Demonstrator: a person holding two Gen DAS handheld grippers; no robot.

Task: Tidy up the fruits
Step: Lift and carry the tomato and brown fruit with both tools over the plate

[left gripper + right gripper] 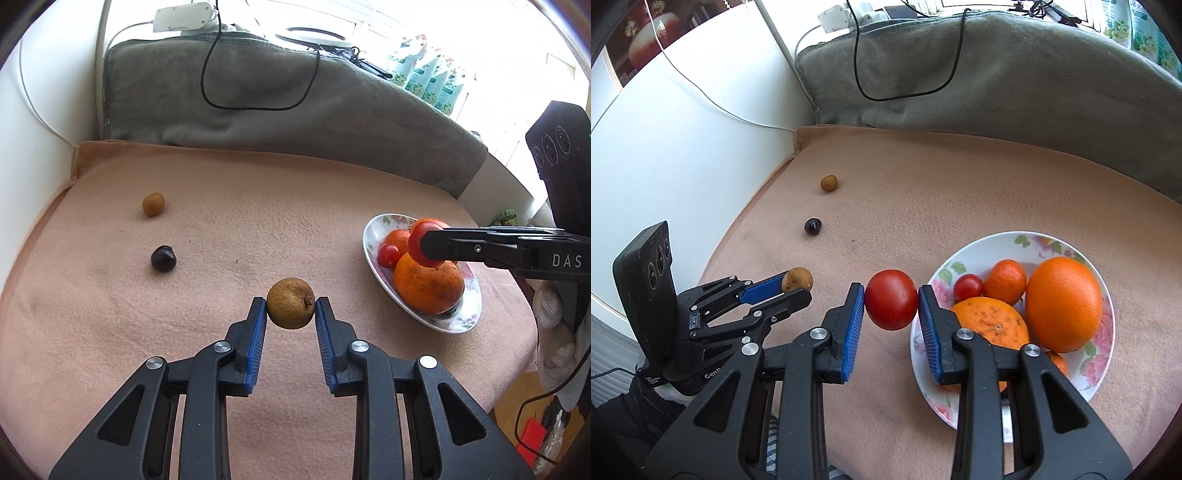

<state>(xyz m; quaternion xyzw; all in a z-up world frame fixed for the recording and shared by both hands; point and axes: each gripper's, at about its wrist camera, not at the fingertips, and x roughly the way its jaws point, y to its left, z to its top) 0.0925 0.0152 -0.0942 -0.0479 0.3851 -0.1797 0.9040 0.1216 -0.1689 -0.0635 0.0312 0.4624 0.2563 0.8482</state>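
Observation:
My left gripper (291, 306) is shut on a brown speckled fruit (291, 303), held above the peach cloth; the right wrist view shows the same gripper (798, 286) and fruit (798, 279) at the left. My right gripper (891, 306) is shut on a red tomato (891, 304), just left of the floral bowl (975, 251). From the left wrist view the tomato (419, 240) hangs over the bowl (373, 236). The bowl holds oranges (1063, 302) and a small cherry tomato (968, 287). A dark plum-like fruit (163, 258) and a small tan fruit (153, 204) lie on the cloth.
A grey blanket (280, 107) with a black cable (258, 107) bounds the far side. A white wall (665, 155) stands to the left. The peach cloth (240, 206) covers the surface, with its edge dropping off at the right (532, 343).

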